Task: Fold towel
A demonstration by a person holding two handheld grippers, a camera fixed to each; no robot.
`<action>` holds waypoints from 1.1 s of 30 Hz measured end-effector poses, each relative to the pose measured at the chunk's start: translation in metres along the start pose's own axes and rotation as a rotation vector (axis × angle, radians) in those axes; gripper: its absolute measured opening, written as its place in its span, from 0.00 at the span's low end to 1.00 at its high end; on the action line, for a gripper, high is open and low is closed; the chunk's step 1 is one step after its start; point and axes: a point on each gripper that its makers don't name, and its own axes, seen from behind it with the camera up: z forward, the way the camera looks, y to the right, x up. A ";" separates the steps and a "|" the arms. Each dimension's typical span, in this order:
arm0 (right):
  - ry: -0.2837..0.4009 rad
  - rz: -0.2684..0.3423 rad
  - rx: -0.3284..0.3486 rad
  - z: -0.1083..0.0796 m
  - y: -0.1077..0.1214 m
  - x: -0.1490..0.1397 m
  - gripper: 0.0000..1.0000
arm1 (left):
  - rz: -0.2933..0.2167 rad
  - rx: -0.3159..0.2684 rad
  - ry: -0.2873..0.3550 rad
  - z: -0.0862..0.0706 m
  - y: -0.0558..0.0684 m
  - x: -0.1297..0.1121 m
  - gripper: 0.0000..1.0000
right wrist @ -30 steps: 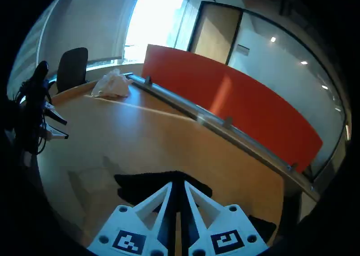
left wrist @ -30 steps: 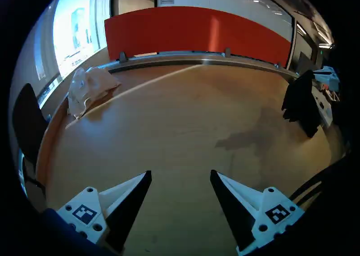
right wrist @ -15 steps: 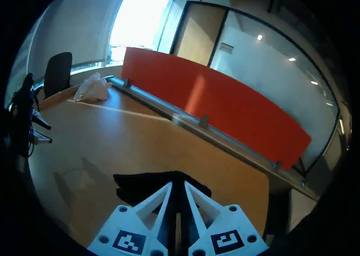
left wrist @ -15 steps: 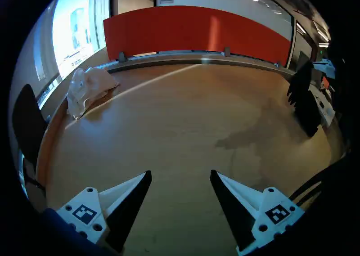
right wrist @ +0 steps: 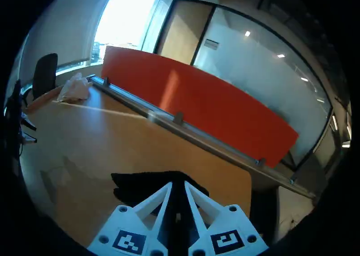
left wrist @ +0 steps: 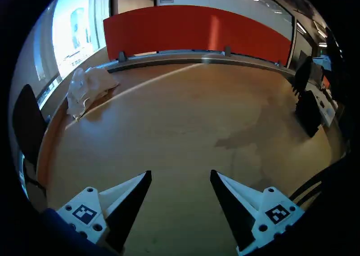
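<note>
Largest, a broad light-brown wooden table (left wrist: 180,107), crossed by a slanting streak of light. Behind its far edge, a long red partition panel (left wrist: 198,31) on a metal rail, with glass walls beyond. Next in size, a black cloth towel (right wrist: 144,186): in the right gripper view, bunched just ahead of the fingertips above the wood, with faint shadows on the table to the left; in the left gripper view, hanging dark at the far right end of the table. By the window corner, a black office chair (left wrist: 27,121) off the table's left edge. On the table near that chair, a crumpled white plastic bag (left wrist: 87,87), well apart from the towel. Left claw (left wrist: 180,172): spread wide, gripping nothing, poised over bare wood. Right claw (right wrist: 178,184): drawn almost fully together, its 2 fingers pinching a fold of the towel between them.
</note>
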 end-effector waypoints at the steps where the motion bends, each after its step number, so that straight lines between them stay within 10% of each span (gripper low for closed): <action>1: -0.002 0.002 -0.006 0.000 0.005 -0.001 0.05 | 0.000 0.000 -0.001 0.000 0.000 0.000 0.97; 33: -0.084 0.046 -0.085 0.002 0.072 -0.044 0.05 | 0.014 0.005 -0.011 0.003 0.006 0.002 0.97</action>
